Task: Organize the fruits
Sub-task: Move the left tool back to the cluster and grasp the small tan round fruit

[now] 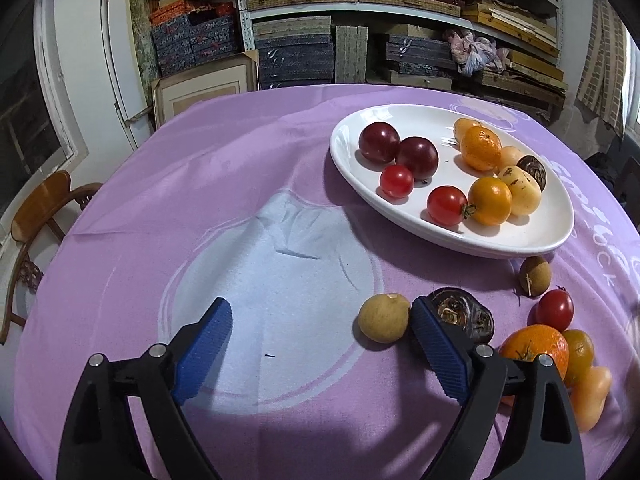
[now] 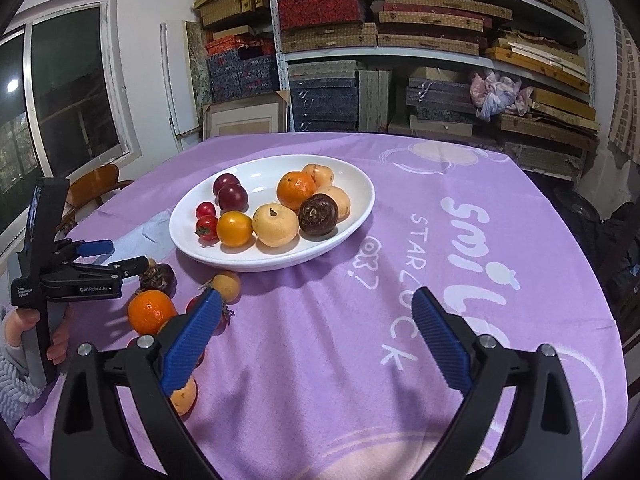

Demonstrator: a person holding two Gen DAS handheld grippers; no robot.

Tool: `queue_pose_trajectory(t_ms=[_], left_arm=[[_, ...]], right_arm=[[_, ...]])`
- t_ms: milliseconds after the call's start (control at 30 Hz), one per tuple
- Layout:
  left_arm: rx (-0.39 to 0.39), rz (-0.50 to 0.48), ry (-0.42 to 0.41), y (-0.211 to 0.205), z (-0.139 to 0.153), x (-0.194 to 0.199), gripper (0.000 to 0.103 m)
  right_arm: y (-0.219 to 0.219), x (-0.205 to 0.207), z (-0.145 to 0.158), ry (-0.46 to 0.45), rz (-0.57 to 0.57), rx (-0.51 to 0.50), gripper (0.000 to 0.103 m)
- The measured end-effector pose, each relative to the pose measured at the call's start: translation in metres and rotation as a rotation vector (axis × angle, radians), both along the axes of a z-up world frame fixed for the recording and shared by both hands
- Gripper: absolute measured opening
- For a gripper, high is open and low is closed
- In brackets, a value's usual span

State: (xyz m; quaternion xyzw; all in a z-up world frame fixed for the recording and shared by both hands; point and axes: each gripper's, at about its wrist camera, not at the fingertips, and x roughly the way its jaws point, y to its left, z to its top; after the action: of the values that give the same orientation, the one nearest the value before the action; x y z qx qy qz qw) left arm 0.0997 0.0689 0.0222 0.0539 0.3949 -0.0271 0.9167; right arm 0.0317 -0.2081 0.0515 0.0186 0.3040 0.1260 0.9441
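The left gripper [image 1: 322,322] hung released over the purple-clothed desk [image 1: 140,220], its blue pads spread wide with only bare cloth between them. The nearest loose fruit, a small pale-yellow round one [image 1: 383,317], sat just outside the gripper's right finger [image 1: 436,350], almost touching its tip, so it lay slightly ahead and to the right of the gap, not inside it. Being round, it offered no long axis to line up with. A dark wrinkled fruit [image 1: 464,312] lay directly behind that same finger, with an orange [image 1: 536,344], a red cherry tomato [image 1: 555,309] and a brown longan-like fruit [image 1: 534,276] farther right.

The right gripper [image 2: 316,320] was likewise open and empty, pointing toward the white plate [image 2: 352,224] ahead; the loose cluster lay off its left finger, where it saw the orange [image 2: 151,312] and the left gripper [image 2: 116,258] hovering beside the dark fruit [image 2: 160,278].

Judging by position, the left gripper was nearer the yellow fruit; a short shift rightward should bring it between the pads. Crowding was tight on that side, since the dark fruit could get nudged. Open cloth lay to the left, and the plate [image 1: 400,216], ahead and right, had free room along its near rim
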Motion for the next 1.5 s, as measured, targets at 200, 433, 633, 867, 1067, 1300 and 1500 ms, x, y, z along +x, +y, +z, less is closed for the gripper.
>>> queue_pose_trajectory(t_ms=[200,433,633,867,1067,1300,1500], left_arm=[[0.024,0.025,-0.039,0.011,0.006,-0.004,0.092],[0.008,-0.055,-0.086,0.001,0.014,-0.022,0.091],[0.042,-0.084,-0.047,-0.019,0.006,-0.012,0.091],[0.023,0.023,0.021,0.007,-0.002,0.002,0.091],[0.062,-0.016,0.008,-0.005,-0.002,0.001,0.091],[-0.007,-0.064,0.024,-0.011,-0.004,0.017,0.067],[-0.095,-0.042,0.065,0.005,-0.008,0.024,0.049]], right_arm=[[0.000,0.001,-0.001,0.010,0.004,-0.001,0.094],[0.001,0.000,-0.001,0.013,0.010,0.000,0.094],[0.004,0.002,-0.004,0.026,0.017,-0.010,0.094],[0.005,0.001,-0.004,0.026,0.020,-0.007,0.094],[0.007,0.000,-0.003,0.025,0.026,-0.008,0.094],[0.008,0.001,-0.004,0.028,0.026,-0.010,0.094],[0.007,0.001,-0.005,0.034,0.032,-0.009,0.094]])
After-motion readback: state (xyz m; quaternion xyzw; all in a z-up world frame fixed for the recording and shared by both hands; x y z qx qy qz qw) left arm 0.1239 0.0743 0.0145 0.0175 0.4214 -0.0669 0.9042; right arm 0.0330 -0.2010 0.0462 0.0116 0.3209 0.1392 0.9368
